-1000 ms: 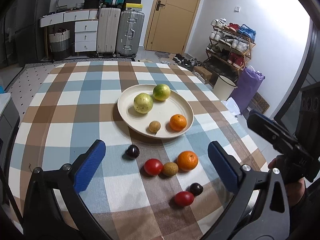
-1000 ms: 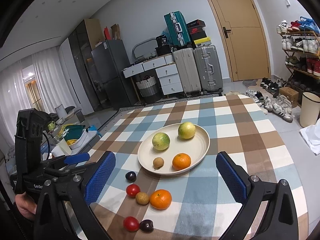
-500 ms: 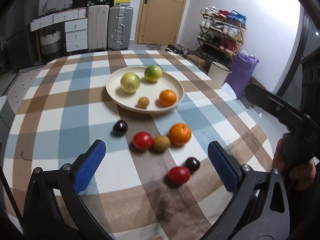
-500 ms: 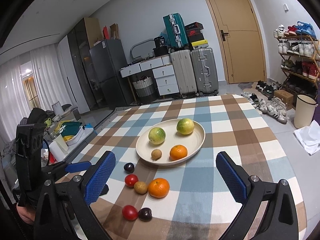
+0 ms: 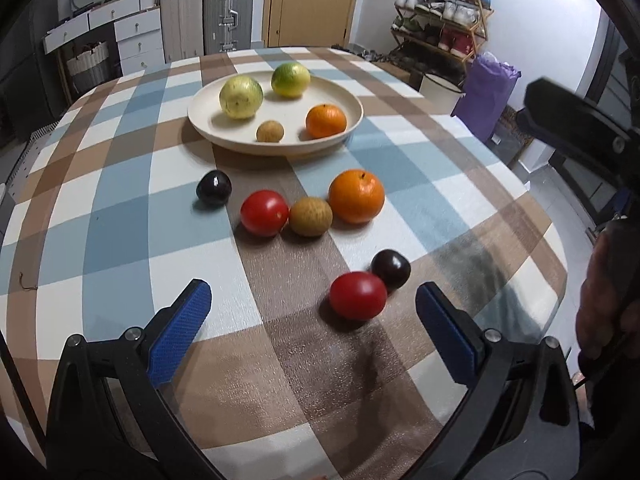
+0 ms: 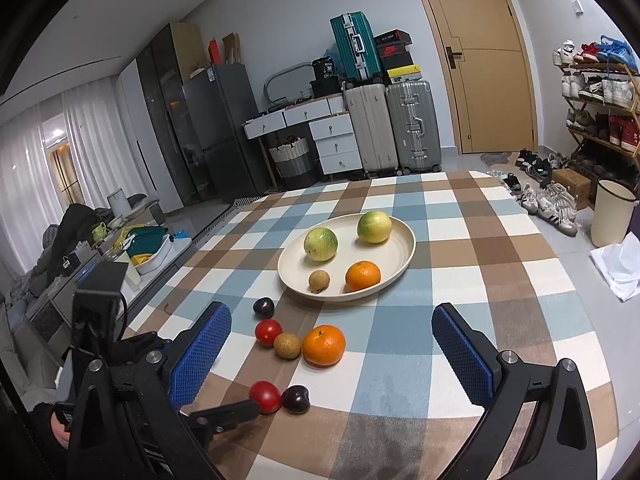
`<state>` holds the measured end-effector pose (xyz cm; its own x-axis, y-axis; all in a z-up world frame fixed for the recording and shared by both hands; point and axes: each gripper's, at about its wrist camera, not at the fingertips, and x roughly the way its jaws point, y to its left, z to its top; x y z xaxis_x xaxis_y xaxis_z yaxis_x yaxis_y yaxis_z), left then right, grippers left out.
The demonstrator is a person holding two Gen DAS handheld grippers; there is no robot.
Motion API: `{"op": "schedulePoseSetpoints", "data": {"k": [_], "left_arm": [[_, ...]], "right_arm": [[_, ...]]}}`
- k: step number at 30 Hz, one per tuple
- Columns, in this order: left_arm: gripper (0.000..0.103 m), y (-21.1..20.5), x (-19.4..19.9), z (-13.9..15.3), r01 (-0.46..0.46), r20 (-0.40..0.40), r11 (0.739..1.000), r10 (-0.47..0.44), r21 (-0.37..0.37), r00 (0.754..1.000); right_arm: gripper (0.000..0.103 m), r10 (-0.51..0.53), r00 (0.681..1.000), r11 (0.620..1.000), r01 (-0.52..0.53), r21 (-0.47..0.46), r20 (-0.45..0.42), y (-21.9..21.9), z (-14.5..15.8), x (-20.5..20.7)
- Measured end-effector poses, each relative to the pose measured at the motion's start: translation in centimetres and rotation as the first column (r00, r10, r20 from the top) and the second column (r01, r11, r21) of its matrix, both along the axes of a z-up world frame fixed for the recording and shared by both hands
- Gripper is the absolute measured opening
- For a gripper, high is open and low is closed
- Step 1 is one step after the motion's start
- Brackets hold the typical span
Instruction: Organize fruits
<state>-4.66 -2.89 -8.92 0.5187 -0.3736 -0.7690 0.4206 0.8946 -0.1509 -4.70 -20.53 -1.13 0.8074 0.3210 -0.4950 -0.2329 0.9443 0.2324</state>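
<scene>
My left gripper (image 5: 312, 320) is spread wide and empty, low over the near part of the table (image 5: 120, 208). Between its blue pads, slightly toward the right one, lies the near tomato (image 5: 358, 295), touching the near dark plum (image 5: 391, 269) just behind it.

My right gripper (image 6: 332, 348) is also spread wide, holding nothing, and sits higher above the table. From the right wrist view, the orange (image 6: 323, 345) on the cloth falls between its pads.

Loose fruit on the checked cloth: a row of the far tomato (image 5: 264, 212), a small brown fruit (image 5: 311, 216) and the orange (image 5: 356, 196). The tomato and the brown fruit touch, and the orange is just beside the brown fruit. A second dark plum (image 5: 214, 187) sits apart, to the left of the row and nearer the plate.

The cream plate (image 5: 208, 126) is farther back, near the table's middle. It holds two yellow-green round fruits (image 5: 241, 97) (image 5: 291, 79), a smaller orange (image 5: 326, 121) and a small brown fruit (image 5: 270, 131), all apart from each other.

The person's hand (image 5: 604, 308) on the other gripper shows at the right edge of the left wrist view.
</scene>
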Motion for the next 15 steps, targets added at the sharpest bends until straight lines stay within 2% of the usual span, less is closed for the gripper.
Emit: {"op": "schedulePoseSetpoints", "data": {"k": [8, 10, 12, 15], "left_arm": [[0.098, -0.29, 0.22, -0.80, 0.015, -0.016, 1.000, -0.015, -0.002, 1.000], [0.089, -0.33, 0.24, -0.84, 0.030, -0.029, 0.999, -0.031, -0.020, 0.999], [0.075, -0.46, 0.35, -1.00, 0.047, -0.053, 0.998, -0.049, -0.036, 0.997], [0.063, -0.66, 0.22, -1.15, 0.068, -0.063, 0.996, -0.071, -0.054, 0.995]], "right_arm": [[0.102, -0.007, 1.000, 1.000, 0.007, 0.005, -0.015, -0.30, -0.48, -0.26], [0.102, -0.008, 1.000, 1.000, 0.008, 0.005, -0.018, -0.35, -0.54, -0.28], [0.102, -0.010, 1.000, 1.000, 0.010, 0.006, -0.021, -0.43, -0.60, -0.26], [0.102, -0.011, 1.000, 1.000, 0.012, 0.008, -0.026, -0.49, -0.45, -0.17]]}}
